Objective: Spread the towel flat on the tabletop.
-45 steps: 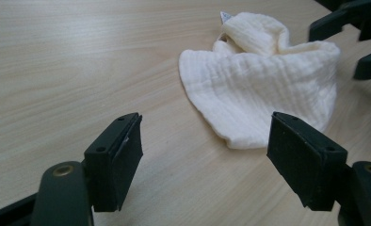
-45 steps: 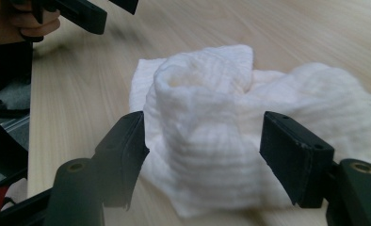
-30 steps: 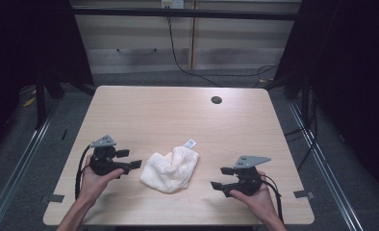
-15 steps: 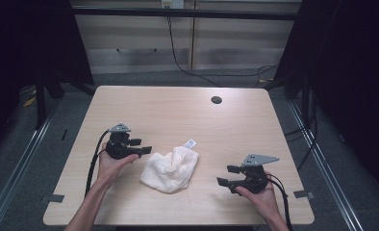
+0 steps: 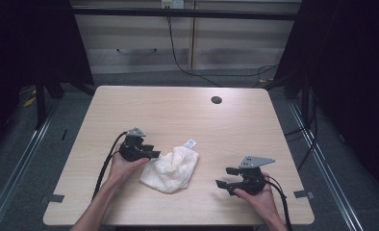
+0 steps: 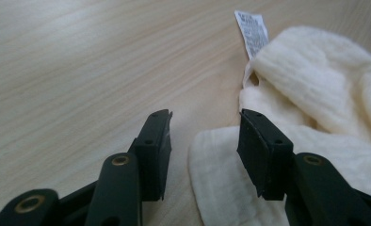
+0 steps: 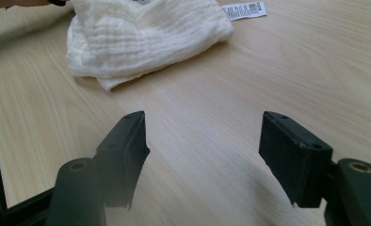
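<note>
A crumpled cream-white cloth [image 5: 170,168] with a small printed tag [image 5: 190,144] lies on the wooden table [image 5: 178,110], near its front middle. My left gripper [image 5: 153,154] sits at the cloth's left edge, pointing right. In the left gripper view its jaws [image 6: 205,127] have just been closing. They stand apart with the cloth's edge [image 6: 221,160] lying between them, and the pads do not press on it. The tag [image 6: 251,26] sticks up beyond. My right gripper [image 5: 225,176] rests open to the right of the cloth. Bare wood shows between its fingertips [image 7: 202,141], with the cloth [image 7: 146,33] farther off.
A dark round hole [image 5: 216,100] sits in the table's far right part. Tape marks [image 5: 56,198] lie at the front corners. Metal rails [image 5: 322,159] run along both sides of the table, and cables [image 5: 187,67] trail on the floor behind it.
My left gripper has moved right and down to the cloth's left edge, and its jaws have narrowed. The right gripper has stayed about where it was.
</note>
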